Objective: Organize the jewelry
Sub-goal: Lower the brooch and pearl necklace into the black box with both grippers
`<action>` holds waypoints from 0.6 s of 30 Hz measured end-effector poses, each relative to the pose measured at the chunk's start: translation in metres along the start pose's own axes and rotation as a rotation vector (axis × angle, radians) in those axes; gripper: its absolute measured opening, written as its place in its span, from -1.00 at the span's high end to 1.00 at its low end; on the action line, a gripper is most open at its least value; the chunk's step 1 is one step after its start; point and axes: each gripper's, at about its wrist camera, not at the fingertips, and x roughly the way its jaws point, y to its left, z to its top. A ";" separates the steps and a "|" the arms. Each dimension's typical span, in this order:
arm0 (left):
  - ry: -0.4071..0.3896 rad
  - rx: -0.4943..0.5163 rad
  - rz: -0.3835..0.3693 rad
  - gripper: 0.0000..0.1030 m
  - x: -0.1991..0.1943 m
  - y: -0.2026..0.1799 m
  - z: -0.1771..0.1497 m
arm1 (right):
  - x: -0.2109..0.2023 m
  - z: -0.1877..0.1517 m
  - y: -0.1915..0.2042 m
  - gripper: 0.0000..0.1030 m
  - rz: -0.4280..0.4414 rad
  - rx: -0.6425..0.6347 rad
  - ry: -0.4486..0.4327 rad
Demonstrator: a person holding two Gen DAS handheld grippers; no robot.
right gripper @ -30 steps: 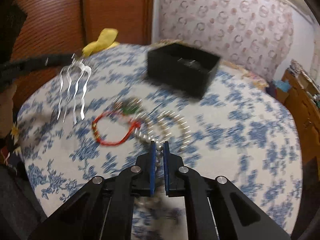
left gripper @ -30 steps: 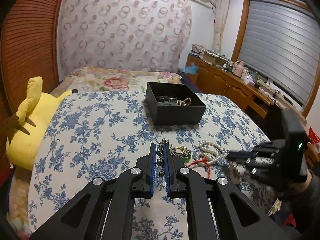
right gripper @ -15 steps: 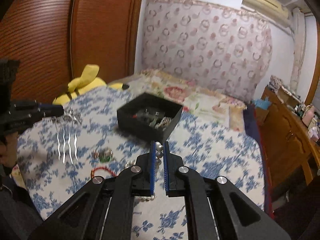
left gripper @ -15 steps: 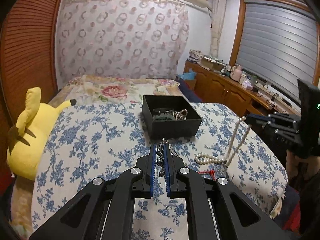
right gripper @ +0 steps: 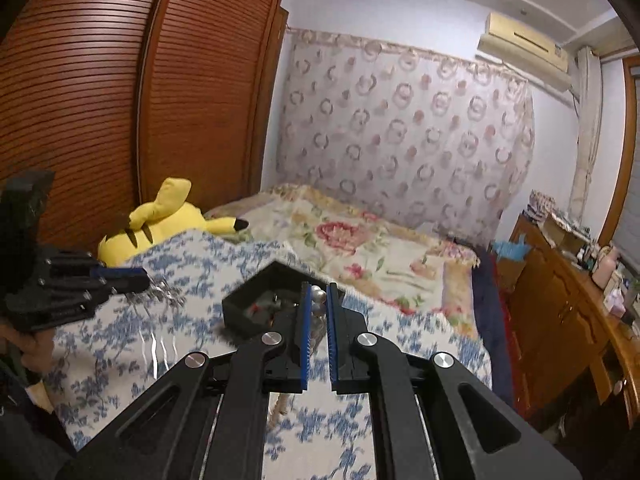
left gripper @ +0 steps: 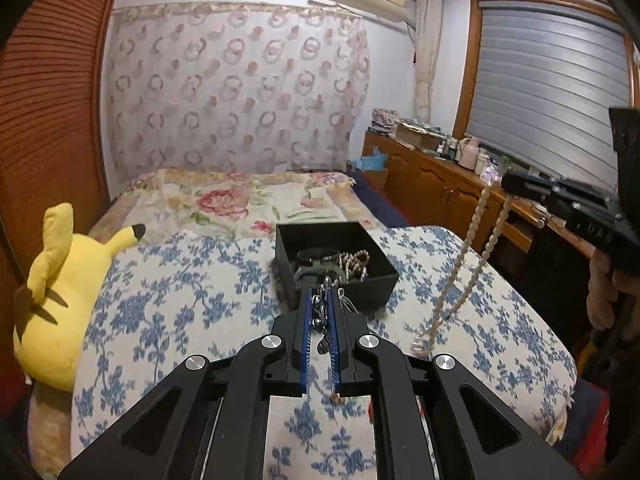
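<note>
Now pearls [left gripper: 464, 276] are clamped, hanging, in the right gripper [right gripper: 318, 300]; a comb [left gripper: 322, 312] in the left gripper [left gripper: 320, 312], just before the box [left gripper: 336, 256].

The room is dim, with soft, cool, even light and weak shadows. Both views bow strongly at the edges, their corners black. The left view is sharp; a faint sheen sits on the blind [left gripper: 548, 92] at upper right. The right view smears across the box [right gripper: 256, 300] and bedspread [right gripper: 120, 320] at lower left.
</note>
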 end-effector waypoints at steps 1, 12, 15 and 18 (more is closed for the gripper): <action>-0.002 0.003 0.000 0.87 0.002 0.000 0.003 | 0.000 0.004 -0.001 0.85 -0.002 -0.004 -0.008; -0.005 0.020 0.007 0.87 0.038 0.004 0.037 | 0.015 0.069 -0.018 0.85 -0.012 -0.016 -0.122; -0.001 0.014 0.011 0.87 0.047 0.007 0.044 | 0.023 0.080 -0.021 0.85 -0.002 -0.016 -0.135; 0.003 0.006 0.015 0.87 0.056 0.012 0.050 | 0.039 0.081 -0.022 0.85 0.018 -0.020 -0.120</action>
